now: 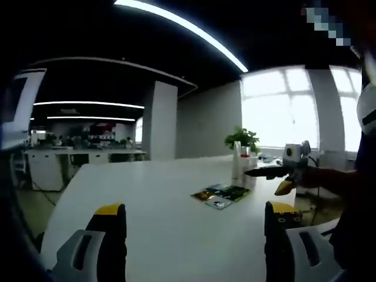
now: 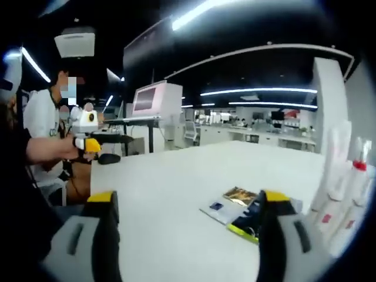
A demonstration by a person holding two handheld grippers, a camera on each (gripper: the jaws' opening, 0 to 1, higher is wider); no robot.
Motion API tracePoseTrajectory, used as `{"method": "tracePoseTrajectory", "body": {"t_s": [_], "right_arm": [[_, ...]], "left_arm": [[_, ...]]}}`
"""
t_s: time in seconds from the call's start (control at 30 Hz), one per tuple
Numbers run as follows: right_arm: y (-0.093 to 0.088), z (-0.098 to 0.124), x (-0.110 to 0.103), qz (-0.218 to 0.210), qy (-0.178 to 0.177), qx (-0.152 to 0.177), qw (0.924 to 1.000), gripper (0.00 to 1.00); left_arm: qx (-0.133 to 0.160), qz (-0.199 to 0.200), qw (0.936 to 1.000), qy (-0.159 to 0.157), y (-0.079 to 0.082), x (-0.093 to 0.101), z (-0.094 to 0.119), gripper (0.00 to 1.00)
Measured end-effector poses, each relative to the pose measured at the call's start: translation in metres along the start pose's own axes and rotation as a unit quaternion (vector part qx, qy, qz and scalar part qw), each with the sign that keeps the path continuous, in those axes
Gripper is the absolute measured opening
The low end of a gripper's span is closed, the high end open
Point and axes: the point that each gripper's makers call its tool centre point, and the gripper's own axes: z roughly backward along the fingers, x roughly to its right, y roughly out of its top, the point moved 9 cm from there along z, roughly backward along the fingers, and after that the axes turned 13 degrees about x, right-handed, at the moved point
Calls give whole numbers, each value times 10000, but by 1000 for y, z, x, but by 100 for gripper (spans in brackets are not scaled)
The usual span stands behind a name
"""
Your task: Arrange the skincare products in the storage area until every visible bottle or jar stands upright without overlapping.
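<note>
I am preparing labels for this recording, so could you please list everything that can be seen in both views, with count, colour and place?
table: one, white, large, under both grippers
skincare bottles: a group, white, count unclear, standing upright at the right edge of the right gripper view; also seen far on the table in the left gripper view
leaflets: a few, colourful, flat on the table near the bottles
potted plant: one, green, behind the bottles
windows: bright, at the far wall
desks: white, in the office background
seated person: one, white shirt, beside the table
left gripper: yellow-tipped jaws apart, empty
right gripper: yellow-tipped jaws apart, empty
</note>
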Motion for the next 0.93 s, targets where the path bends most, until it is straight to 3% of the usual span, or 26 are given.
{"method": "tracePoseTrajectory", "body": {"t_s": [0.17,0.67,0.93], "right_arm": [[3,4,4,-157,-121,157,9997,100],[2,-7,-4,41,25,-239,9997,100],[-3,-9,-6,45,56,-384,9992,100]], "left_arm": [[-20,94,9999,43,4,-9,-2,100],[-276,-75,9996,-43,-1,-2,-11,100],[-107,123,9999,6,4,-2,-8,100]]}}
